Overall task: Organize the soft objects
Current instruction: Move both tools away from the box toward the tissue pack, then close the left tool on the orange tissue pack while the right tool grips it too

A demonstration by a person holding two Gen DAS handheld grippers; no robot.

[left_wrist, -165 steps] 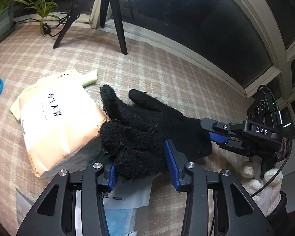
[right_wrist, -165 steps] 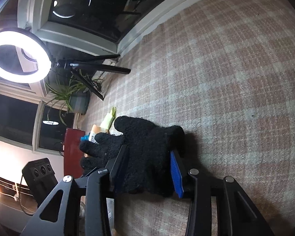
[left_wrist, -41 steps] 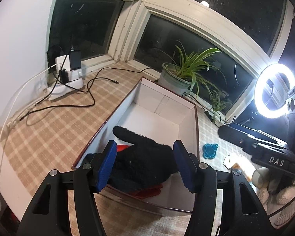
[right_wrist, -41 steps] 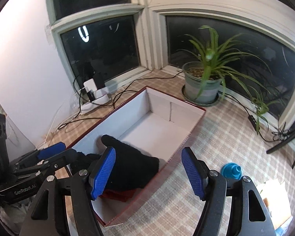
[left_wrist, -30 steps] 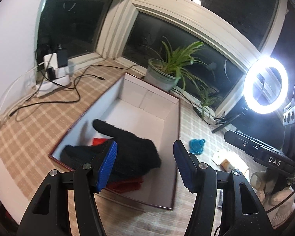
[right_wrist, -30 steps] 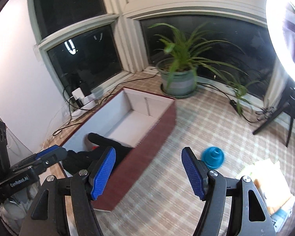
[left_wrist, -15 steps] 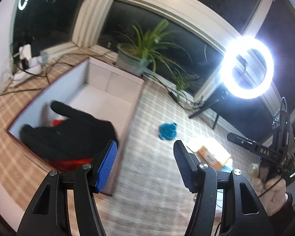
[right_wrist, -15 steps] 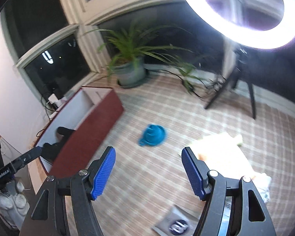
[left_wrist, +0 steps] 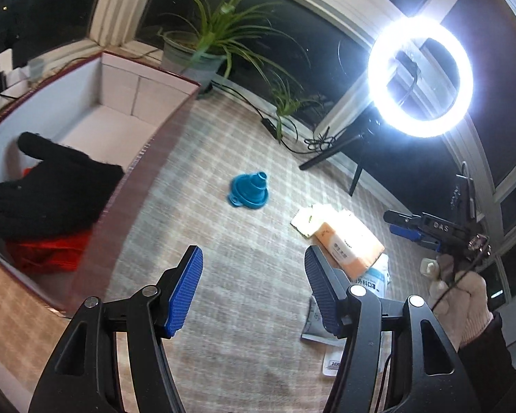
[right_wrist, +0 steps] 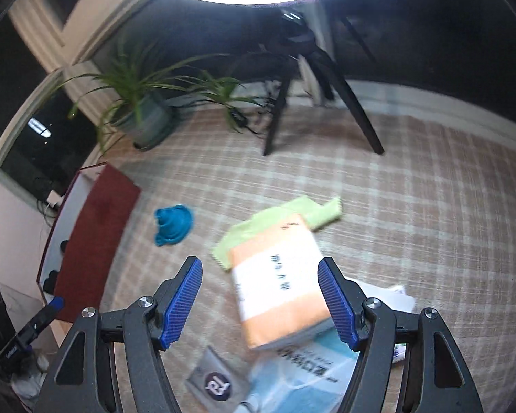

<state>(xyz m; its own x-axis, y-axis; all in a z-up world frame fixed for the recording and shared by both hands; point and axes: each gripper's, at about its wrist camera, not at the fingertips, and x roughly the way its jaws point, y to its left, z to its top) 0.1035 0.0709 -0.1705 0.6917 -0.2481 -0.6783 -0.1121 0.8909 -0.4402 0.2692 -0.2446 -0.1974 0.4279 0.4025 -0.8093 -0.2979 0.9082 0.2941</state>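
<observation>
I judge that I am now between two items: one soft thing is stored and I go for the next one. The black glove (left_wrist: 48, 189) lies inside the open box (left_wrist: 144, 144), on top of something red (left_wrist: 48, 251), at the near end of the box. The far end of the box is bare.

My left tongs (left_wrist: 254, 285) are open, about half of their reach, and there is nothing between the blue pads. Below them I see only the checked cloth of the tabletop (left_wrist: 223, 241). My right tongs (right_wrist: 259, 297) are open in the same way and also hold nothing. They hang above the orange tissue pack (right_wrist: 278, 285), which shows between the two pads but is not touched by them, as far as I can tell.

The tissue pack lies on a yellow-green cloth (right_wrist: 289, 213), and under its near end there is a pale blue mask packet (right_wrist: 302, 378). A blue funnel (right_wrist: 173, 223) stands alone between the box and this pile; I think it is not soft and should stay.

For the next move, I believe the right tongs must come down on the tissue pack across its narrow side. The pack looks nearly as wide as the opening, so I should aim with care. The picture is blurred, so the height I cannot tell.
</observation>
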